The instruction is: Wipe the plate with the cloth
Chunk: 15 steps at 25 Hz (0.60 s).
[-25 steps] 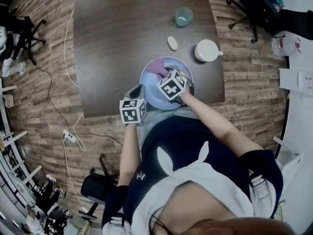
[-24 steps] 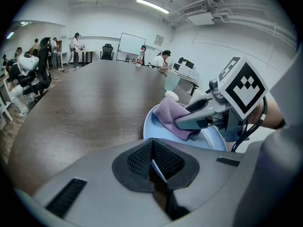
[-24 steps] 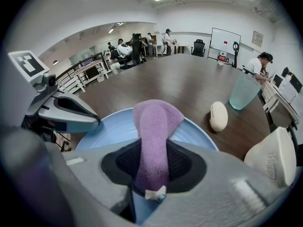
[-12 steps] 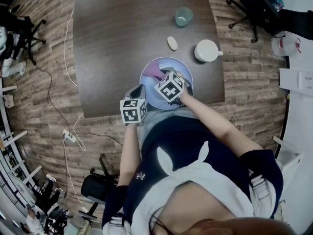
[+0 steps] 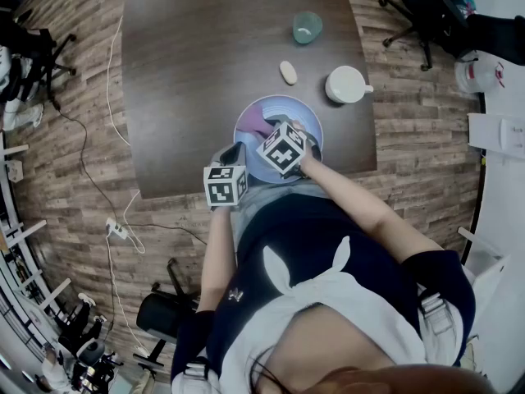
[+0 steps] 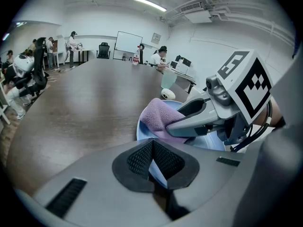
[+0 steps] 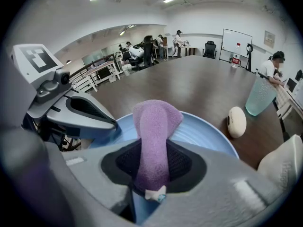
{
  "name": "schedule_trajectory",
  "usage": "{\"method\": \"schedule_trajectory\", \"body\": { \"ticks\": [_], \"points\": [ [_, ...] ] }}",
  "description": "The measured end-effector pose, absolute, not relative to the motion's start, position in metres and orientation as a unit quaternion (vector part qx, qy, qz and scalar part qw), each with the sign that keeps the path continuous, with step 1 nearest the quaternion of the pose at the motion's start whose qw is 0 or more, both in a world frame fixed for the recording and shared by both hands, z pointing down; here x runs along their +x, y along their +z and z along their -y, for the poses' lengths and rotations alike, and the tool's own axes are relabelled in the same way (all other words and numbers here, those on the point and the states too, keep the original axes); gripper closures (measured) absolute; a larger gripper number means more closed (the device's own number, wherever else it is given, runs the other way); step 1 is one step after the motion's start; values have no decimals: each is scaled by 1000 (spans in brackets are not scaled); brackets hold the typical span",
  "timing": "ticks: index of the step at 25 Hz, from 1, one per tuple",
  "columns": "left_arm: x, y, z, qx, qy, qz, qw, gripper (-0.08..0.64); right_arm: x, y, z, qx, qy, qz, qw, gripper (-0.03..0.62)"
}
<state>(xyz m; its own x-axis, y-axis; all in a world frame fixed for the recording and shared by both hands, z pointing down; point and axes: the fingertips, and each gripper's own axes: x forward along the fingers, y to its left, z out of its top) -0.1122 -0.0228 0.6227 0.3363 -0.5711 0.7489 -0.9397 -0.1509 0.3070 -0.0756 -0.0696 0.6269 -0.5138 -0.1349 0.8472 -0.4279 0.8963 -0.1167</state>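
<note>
A light blue plate (image 5: pixel 302 120) lies at the near edge of the dark wooden table (image 5: pixel 205 64). My left gripper (image 5: pixel 234 153) is shut on the plate's near-left rim; a blue sliver of rim shows between its pads (image 6: pixel 152 162). A purple cloth (image 5: pixel 257 122) rests on the left part of the plate (image 7: pixel 203 131). My right gripper (image 5: pixel 271 131) is over the plate and shut on the cloth (image 7: pixel 154 141), which sticks out beyond the jaws onto the plate. In the left gripper view the right gripper's fingers (image 6: pixel 189 122) press the cloth (image 6: pixel 158 117) down.
Beyond the plate stand a white mug (image 5: pixel 347 84), a cream oval object (image 5: pixel 288 72) and a teal cup (image 5: pixel 308 27). The table's near edge runs just under the plate, against the person's body. Office chairs and cables sit on the floor around.
The right gripper has shifted slightly left and rolled a little, the cloth moving with it on the plate. The left gripper and the plate have stayed still.
</note>
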Motion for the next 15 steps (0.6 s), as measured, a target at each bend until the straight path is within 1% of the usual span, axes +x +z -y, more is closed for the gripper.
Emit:
{"method": "schedule_trajectory", "body": {
  "ticks": [15],
  "points": [
    [-111,623,24,722,241,521,386,557,-80,628,58,133,153,859,470,462]
  ]
}}
